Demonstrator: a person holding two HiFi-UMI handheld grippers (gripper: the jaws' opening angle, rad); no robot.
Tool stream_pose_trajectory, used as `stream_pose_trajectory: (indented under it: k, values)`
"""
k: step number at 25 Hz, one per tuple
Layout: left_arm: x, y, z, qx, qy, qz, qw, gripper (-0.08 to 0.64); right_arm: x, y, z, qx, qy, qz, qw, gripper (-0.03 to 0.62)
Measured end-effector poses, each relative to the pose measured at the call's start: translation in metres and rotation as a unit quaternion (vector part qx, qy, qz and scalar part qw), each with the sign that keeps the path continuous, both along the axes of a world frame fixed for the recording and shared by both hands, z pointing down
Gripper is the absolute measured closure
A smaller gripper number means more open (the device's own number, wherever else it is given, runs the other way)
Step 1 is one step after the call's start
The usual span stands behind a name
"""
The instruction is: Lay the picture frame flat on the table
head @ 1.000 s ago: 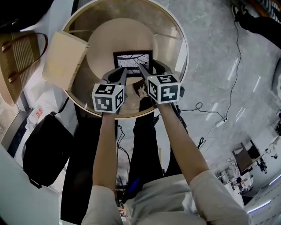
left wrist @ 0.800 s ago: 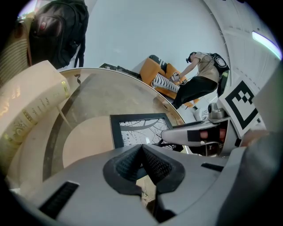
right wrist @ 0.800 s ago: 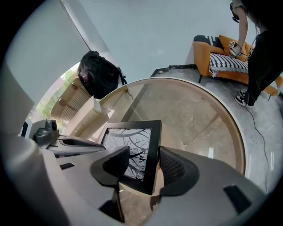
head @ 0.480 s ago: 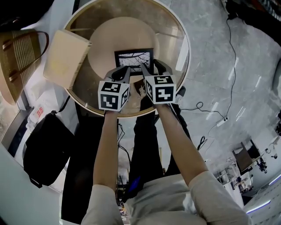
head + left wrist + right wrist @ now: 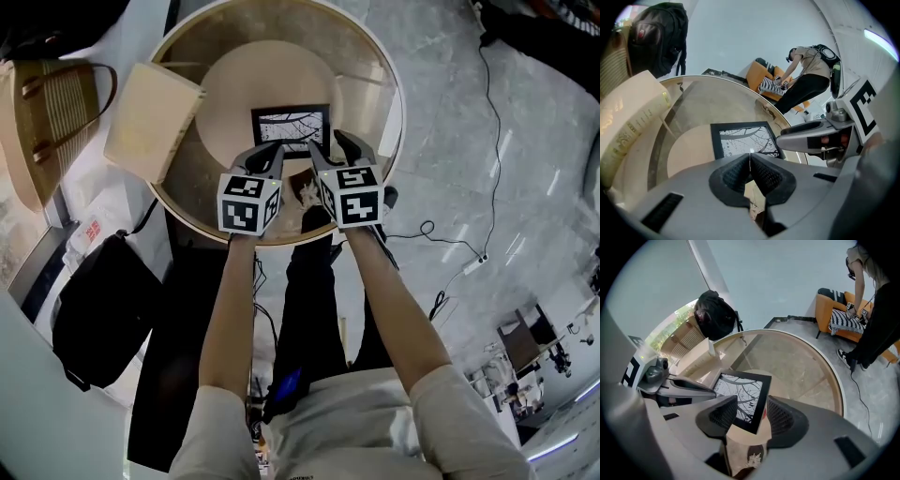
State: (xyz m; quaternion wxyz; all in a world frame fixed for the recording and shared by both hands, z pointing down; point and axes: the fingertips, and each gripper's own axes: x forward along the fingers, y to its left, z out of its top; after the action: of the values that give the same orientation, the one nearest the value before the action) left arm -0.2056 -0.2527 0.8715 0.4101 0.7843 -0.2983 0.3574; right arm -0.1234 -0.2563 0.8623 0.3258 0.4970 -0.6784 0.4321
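Observation:
A black picture frame [image 5: 291, 128] with a grey branch print rests at the middle of the round glass table [image 5: 375, 66]. I cannot tell whether it lies flat or leans back. My left gripper [image 5: 274, 152] hovers just short of the frame's near left corner, shut and empty; its pads [image 5: 736, 172] meet in front of the frame [image 5: 743, 140]. To its right, my right gripper [image 5: 325, 147] is open. In the right gripper view its open gripper [image 5: 752, 412] straddles the near right corner of the frame [image 5: 740, 394], with gaps on both sides.
A cream box [image 5: 150, 122] sits on the table's left rim. A woven bag [image 5: 42, 112] and a black backpack [image 5: 98, 305] lie left of the table. Cables [image 5: 441, 234] run over the floor at the right. A person [image 5: 806, 70] bends over an orange armchair [image 5: 843, 319] beyond the table.
My left gripper has shifted right, closer to the right gripper. The frame has stayed in place and the right gripper has barely moved.

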Motion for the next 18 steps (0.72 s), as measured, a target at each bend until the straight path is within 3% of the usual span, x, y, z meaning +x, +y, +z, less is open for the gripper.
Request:
stream_pose_trajectory:
  k: [11, 18]
  values:
    - [0.005, 0.002, -0.05, 0.013, 0.001, 0.009, 0.9999, 0.537, -0.012, 0.007, -0.034, 0.002, -0.005, -0.027, 1.0, 0.387]
    - [-0.005, 0.007, -0.12, 0.018, -0.012, 0.019, 0.9996, 0.537, -0.018, 0.017, -0.108, -0.004, 0.013, -0.07, 0.997, 0.387]
